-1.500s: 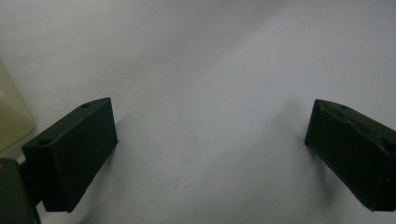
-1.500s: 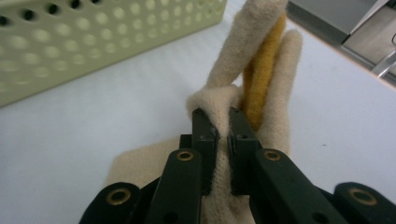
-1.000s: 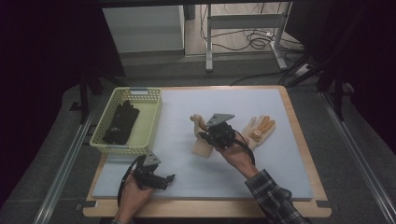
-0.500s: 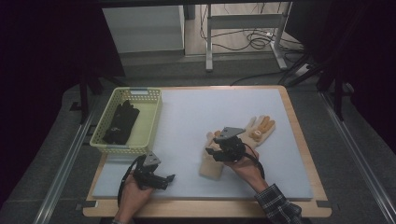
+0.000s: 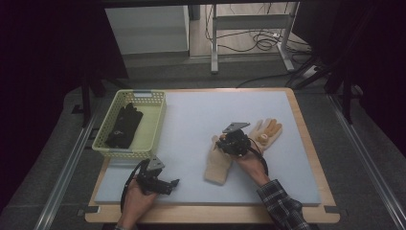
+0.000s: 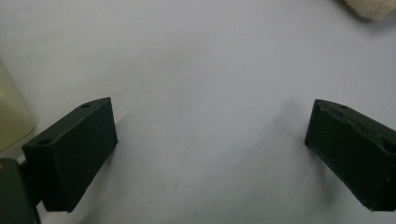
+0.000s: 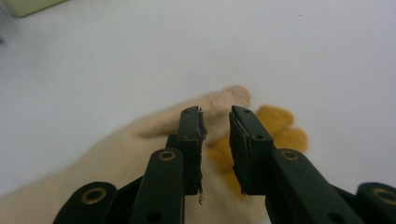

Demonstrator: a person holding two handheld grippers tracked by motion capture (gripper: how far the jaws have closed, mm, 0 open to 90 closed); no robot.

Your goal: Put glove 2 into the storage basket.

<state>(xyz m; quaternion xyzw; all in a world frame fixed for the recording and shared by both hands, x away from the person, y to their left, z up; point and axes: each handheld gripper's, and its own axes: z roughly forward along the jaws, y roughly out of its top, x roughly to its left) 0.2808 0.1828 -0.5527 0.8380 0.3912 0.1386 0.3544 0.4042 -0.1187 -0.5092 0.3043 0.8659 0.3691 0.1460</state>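
High view shows the right gripper (image 5: pixel 229 142) low over the near glove (image 5: pixel 219 163), a cream knitted glove lying flat on the pale blue mat (image 5: pixel 201 115), cuff toward the person. A second cream glove (image 5: pixel 268 130) with orange fingertips lies just beside it, toward the mat's right edge. 1 dark glove pair (image 5: pixel 123 125) rests in the yellow basket (image 5: pixel 155 125) at the left.

Right gripper view shows the jaws narrowed, a small gap left between the pads (image 7: pixel 239 140), glove fabric beneath and between them but not pinched; the jaws have just been closing. Left gripper (image 5: pixel 168 182) rests at the mat's near left, jaws released and wide, nothing between them.

Judgement: the step in hand is the grasp of the near glove. Next move calls for pressing the tips down into the knit, clenching on 1 layer, then lifting clear toward the basket
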